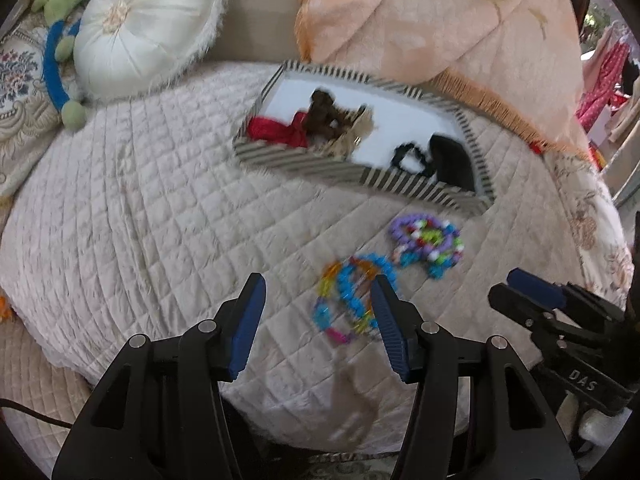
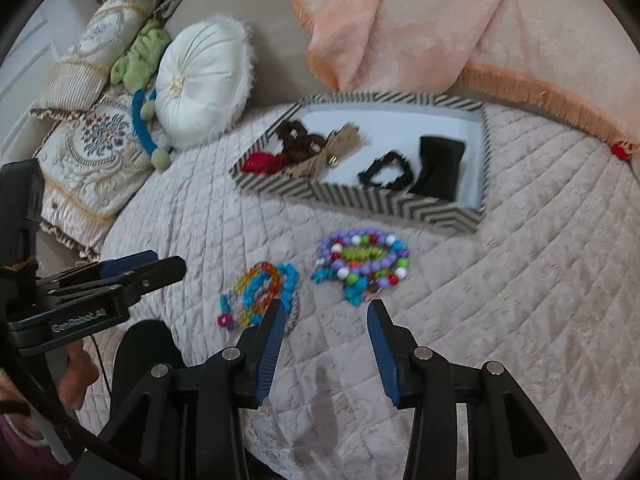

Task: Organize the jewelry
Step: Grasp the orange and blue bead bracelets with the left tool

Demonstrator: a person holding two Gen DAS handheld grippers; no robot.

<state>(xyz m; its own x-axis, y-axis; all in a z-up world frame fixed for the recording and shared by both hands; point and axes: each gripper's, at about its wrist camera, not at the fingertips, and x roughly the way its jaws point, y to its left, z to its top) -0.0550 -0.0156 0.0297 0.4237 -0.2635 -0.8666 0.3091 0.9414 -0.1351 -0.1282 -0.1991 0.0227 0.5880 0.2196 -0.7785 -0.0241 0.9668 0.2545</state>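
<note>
Both claws are hanging empty over the quilted bed (image 2: 520,280), on the near side of the striped tray (image 2: 360,198): the left claw (image 1: 318,300) is standing wide just beside the blue-and-orange bracelet pile (image 1: 352,300), the right claw (image 2: 326,312) moderately open below the purple bead pile (image 2: 362,260). Judged step: reaching in for a pick-up, with both piles lying outside the tray. Next, each claw needs to be lowering onto its pile and closing on the beads.

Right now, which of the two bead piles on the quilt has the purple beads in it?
The pile nearer the striped tray: the purple-beaded bracelets, with white, red and green beads mixed in. The other pile, to its left, is mostly blue, orange and yellow.
</note>
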